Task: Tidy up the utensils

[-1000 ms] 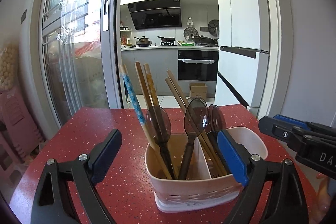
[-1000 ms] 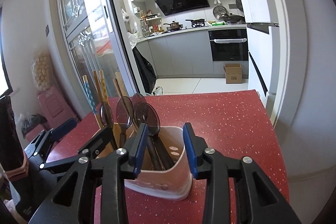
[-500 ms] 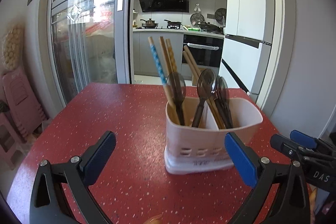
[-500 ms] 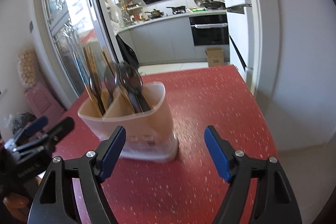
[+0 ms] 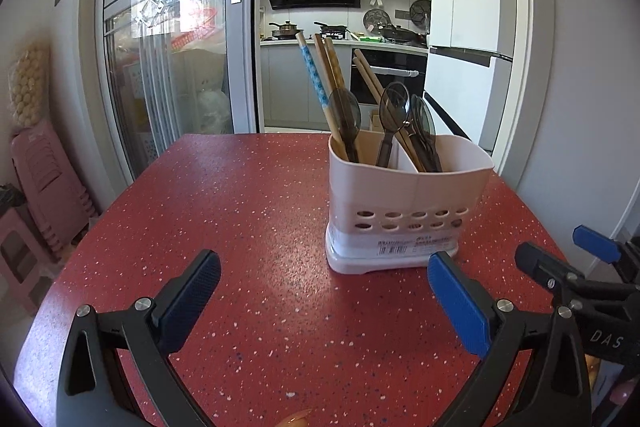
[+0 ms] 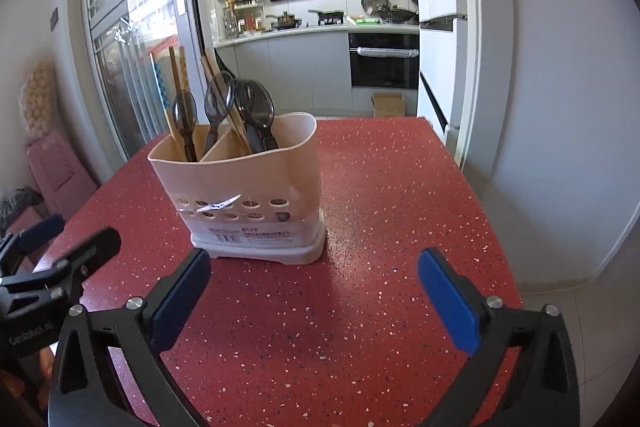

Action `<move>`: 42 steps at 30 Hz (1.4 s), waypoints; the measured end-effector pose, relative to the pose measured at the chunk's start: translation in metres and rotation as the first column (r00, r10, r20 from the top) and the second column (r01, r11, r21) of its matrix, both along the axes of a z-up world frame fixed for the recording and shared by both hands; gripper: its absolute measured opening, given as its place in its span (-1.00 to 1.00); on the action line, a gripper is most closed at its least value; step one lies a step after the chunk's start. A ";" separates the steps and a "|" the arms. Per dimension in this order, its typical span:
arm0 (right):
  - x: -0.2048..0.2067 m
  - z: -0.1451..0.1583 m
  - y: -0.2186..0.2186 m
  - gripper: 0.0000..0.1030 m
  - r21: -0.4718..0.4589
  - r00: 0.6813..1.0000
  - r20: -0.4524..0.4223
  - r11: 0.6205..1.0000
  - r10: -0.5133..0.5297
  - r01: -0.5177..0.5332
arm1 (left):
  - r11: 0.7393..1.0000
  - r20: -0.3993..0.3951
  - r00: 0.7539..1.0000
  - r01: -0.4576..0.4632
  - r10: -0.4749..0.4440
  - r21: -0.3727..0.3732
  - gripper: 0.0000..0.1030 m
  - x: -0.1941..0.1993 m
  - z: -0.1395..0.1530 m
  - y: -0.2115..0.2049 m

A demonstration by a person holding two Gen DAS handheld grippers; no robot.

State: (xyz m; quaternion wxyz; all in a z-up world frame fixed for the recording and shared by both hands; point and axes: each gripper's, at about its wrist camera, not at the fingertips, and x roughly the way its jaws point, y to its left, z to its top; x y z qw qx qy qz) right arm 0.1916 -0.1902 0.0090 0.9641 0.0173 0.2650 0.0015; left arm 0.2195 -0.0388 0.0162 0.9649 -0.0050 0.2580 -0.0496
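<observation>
Now both the left gripper (image 5: 320,291) and right gripper (image 6: 314,283) gape wide and empty, the right's jaws having just been opening, below the utensil holder (image 6: 256,195) at centre frame.

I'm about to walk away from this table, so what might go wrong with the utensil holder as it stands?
1. The utensil holder is tall with a narrow base, and the chopsticks and spoons lean well above its rim; a knock might tip it.
2. It stands toward the right side of the red table, so a spill could reach the floor.
3. The left gripper and right gripper, both open, hang near it.
</observation>
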 end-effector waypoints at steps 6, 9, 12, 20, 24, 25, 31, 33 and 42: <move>-0.008 0.003 0.004 0.99 -0.011 0.999 0.032 1.000 -0.022 0.023 | 1.000 0.007 1.000 -0.012 0.012 -0.011 1.00 -0.008 -0.002 0.007; -0.011 0.003 0.005 0.99 -0.013 0.999 0.033 0.999 -0.029 0.030 | 1.000 0.018 1.000 -0.018 0.018 -0.004 1.00 -0.012 -0.002 0.009; -0.013 0.005 0.007 0.99 -0.019 0.998 0.036 0.999 -0.042 0.043 | 1.000 0.036 0.999 -0.021 0.021 -0.002 1.00 -0.016 -0.001 0.011; -0.025 0.010 0.010 0.99 -0.053 0.994 0.084 0.996 -0.074 0.078 | 0.999 0.097 0.995 -0.029 0.030 -0.014 1.00 -0.030 0.006 0.017; -0.030 0.013 0.012 0.99 -0.076 0.990 0.108 0.992 -0.087 0.095 | 1.000 0.101 0.994 -0.031 0.031 -0.001 1.00 -0.031 0.006 0.016; -0.032 0.013 0.013 0.99 -0.080 0.990 0.112 0.992 -0.091 0.100 | 1.000 0.101 0.994 -0.031 0.031 0.001 1.00 -0.031 0.006 0.016; -0.033 0.014 0.013 0.99 -0.088 0.989 0.116 0.991 -0.094 0.105 | 1.000 0.096 0.995 -0.030 0.029 0.006 1.00 -0.034 0.004 0.015; -0.034 0.015 0.013 0.99 -0.089 0.988 0.118 0.990 -0.096 0.107 | 1.000 0.093 0.995 -0.028 0.028 0.001 1.00 -0.034 0.004 0.016; -0.035 0.014 0.014 1.00 -0.089 0.989 0.119 0.991 -0.091 0.102 | 1.000 0.089 0.996 -0.027 0.027 -0.001 1.00 -0.034 0.004 0.016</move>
